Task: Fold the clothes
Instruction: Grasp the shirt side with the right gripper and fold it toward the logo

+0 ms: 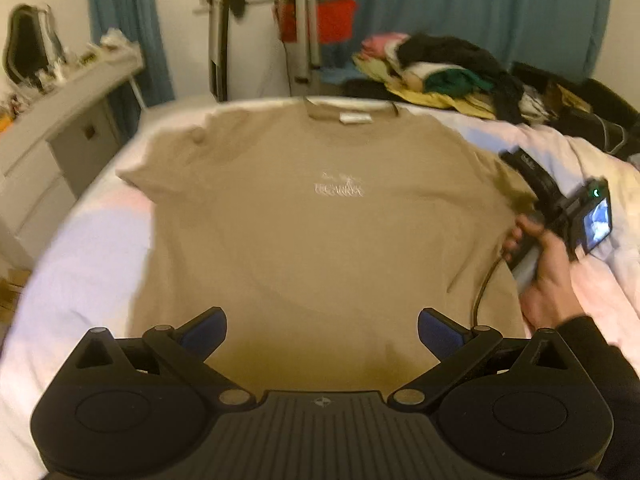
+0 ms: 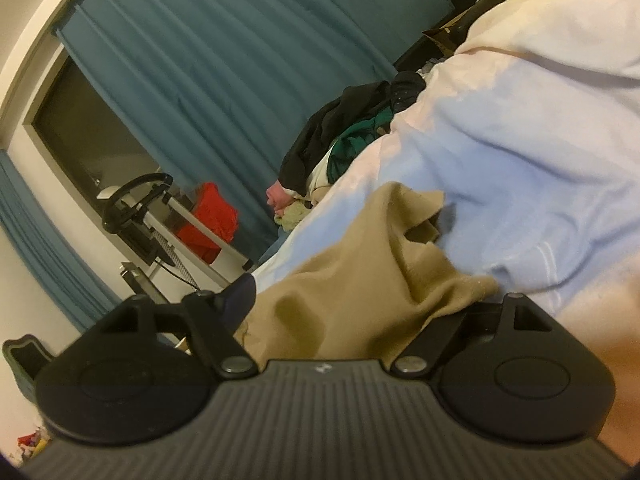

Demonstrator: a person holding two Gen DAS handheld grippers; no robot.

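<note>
A tan T-shirt (image 1: 320, 216) with a small white chest print lies flat, front up, on the white bed (image 1: 88, 256), collar at the far side. My left gripper (image 1: 322, 330) is open and empty above the shirt's hem. My right gripper (image 1: 532, 178) is held at the shirt's right sleeve. In the right wrist view the tan sleeve fabric (image 2: 360, 280) fills the space between the right gripper's (image 2: 352, 300) spread jaws. One blue fingertip (image 2: 240, 298) shows; the other is hidden under the cloth. I cannot tell whether it grips.
A pile of mixed clothes (image 1: 440, 72) lies at the bed's far right corner. A white desk (image 1: 60, 120) with clutter stands left of the bed. Teal curtains (image 1: 460, 8) and a rack with a red item (image 1: 320, 20) are behind.
</note>
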